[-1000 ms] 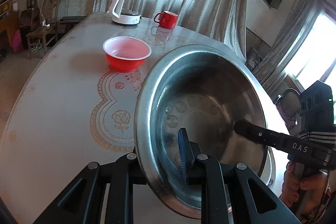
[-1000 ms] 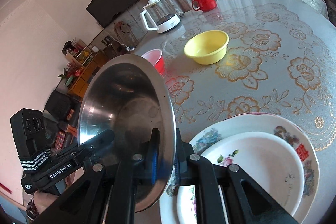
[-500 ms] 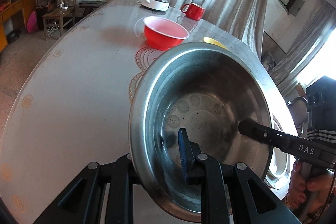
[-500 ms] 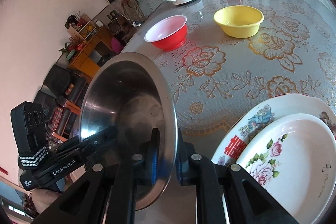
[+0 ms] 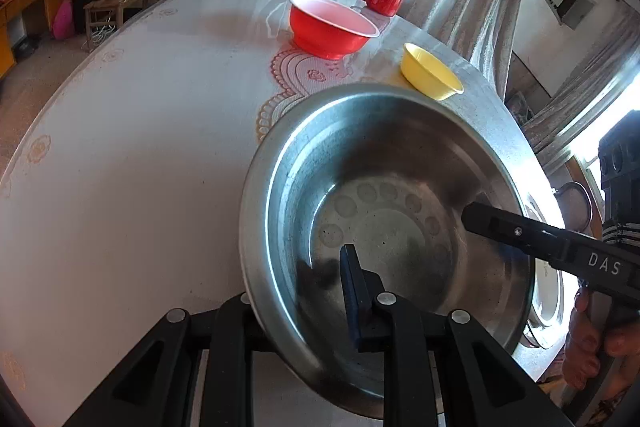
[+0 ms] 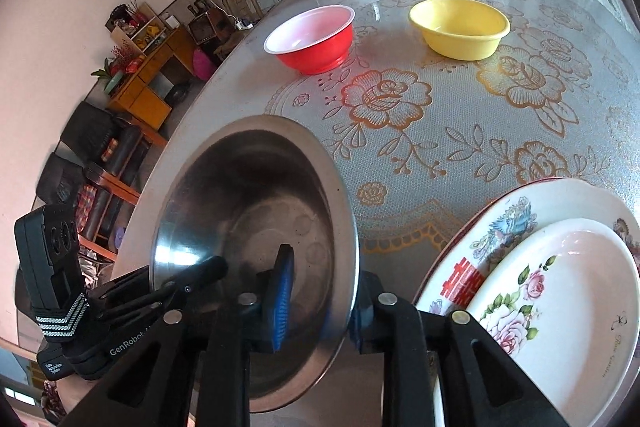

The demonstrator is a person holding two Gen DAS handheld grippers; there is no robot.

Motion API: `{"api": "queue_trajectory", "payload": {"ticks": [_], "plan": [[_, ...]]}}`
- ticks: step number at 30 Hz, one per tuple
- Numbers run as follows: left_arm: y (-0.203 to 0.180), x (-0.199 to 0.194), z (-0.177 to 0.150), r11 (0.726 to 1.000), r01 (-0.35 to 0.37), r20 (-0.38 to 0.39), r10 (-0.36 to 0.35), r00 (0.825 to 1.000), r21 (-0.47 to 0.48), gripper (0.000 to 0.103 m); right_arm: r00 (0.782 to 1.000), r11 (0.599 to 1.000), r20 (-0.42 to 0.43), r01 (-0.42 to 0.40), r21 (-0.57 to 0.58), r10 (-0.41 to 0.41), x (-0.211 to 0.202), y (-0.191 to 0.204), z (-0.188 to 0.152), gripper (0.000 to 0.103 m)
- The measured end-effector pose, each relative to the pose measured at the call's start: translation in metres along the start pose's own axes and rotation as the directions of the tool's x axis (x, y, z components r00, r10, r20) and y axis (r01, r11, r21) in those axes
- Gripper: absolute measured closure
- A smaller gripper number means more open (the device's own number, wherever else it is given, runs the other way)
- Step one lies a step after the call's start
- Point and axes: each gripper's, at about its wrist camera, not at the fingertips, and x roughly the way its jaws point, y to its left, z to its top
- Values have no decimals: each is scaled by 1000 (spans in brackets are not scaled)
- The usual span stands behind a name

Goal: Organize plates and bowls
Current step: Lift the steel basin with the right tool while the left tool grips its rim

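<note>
Both tools are matte black plastic. The left gripper has angular, triangular-cut finger arms fastened with round silver screws, and a dark blue ribbed pad on the inner finger. The right gripper is built alike, with a brighter blue ribbed pad. Seen from the other side, the right one bears white letters "DAS" on its long finger; the left one reads "GenRobot" along its body. Each carries a boxy black block with small round holes, wrapped by a black band with white stripes. A hand grips the handle.
</note>
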Motion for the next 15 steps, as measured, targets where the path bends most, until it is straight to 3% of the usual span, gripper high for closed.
{"api": "queue_trajectory", "payload": {"ticks": [3, 15], "plan": [[2, -2, -1, 1000, 2, 0, -2, 1000, 10, 82, 1000, 1000, 2, 11, -8, -11, 1, 1, 3, 74], [-1, -1, -2, 1000, -7, -5, 7, 1000, 21, 82, 999, 1000, 40, 20, 17, -20, -19, -11, 8, 72]]}}
